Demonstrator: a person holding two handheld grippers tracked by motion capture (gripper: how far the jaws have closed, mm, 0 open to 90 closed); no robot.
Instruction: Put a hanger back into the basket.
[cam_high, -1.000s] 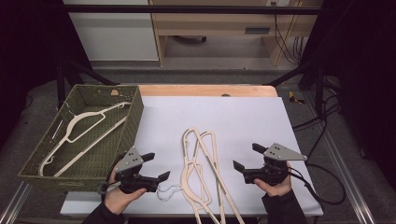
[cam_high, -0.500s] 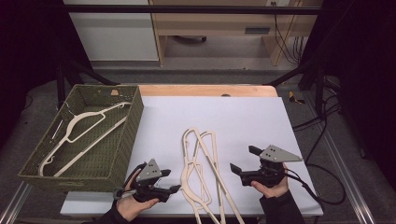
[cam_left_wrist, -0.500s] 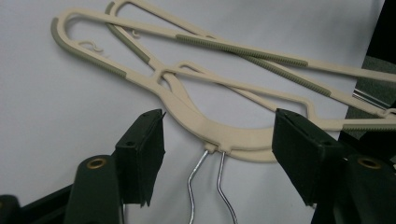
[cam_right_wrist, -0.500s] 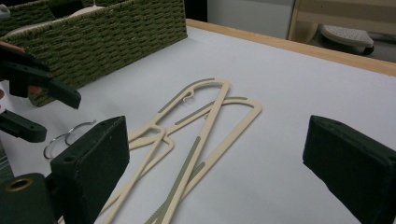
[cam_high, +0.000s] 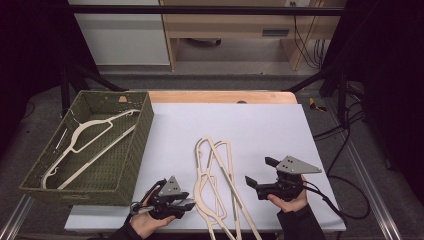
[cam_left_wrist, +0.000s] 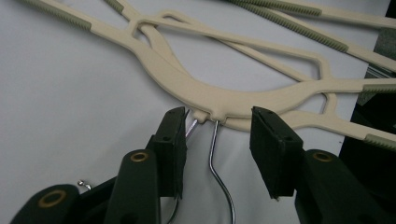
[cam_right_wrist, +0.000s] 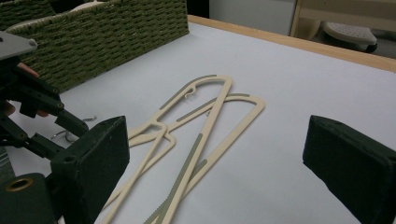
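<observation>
Since a second ago, our left tongs (cam_high: 176, 204) have dropped toward the near edge of the counter (cam_high: 260, 125) and slid right, up to the necks of the cream hangers (cam_high: 215, 185). Their jaws have just been closing, and in the left gripper view they now stand partly apart on either side of the wire hooks (cam_left_wrist: 215, 154) where these leave the hangers' necks. One pad sits right against a hook wire; whether it presses we cannot tell, and the other pad is clear of the metal, so nothing is clamped.

Our right tongs (cam_high: 260, 174) have kept their place to the right of the hangers, held above the counter, jaws wide apart with nothing between them. In the right gripper view we see those pads (cam_right_wrist: 100, 154) framing bare counter and the hangers' far ends.

We see the hangers lying flat and overlapped on the white sheet, near the middle of the counter's front half, with the hooks toward our left hand (cam_high: 147, 222) and the long bars running away and toward the near edge. They lie well apart from the green woven basket (cam_high: 131, 165) at the left, which holds another cream hanger (cam_high: 82, 137).
</observation>
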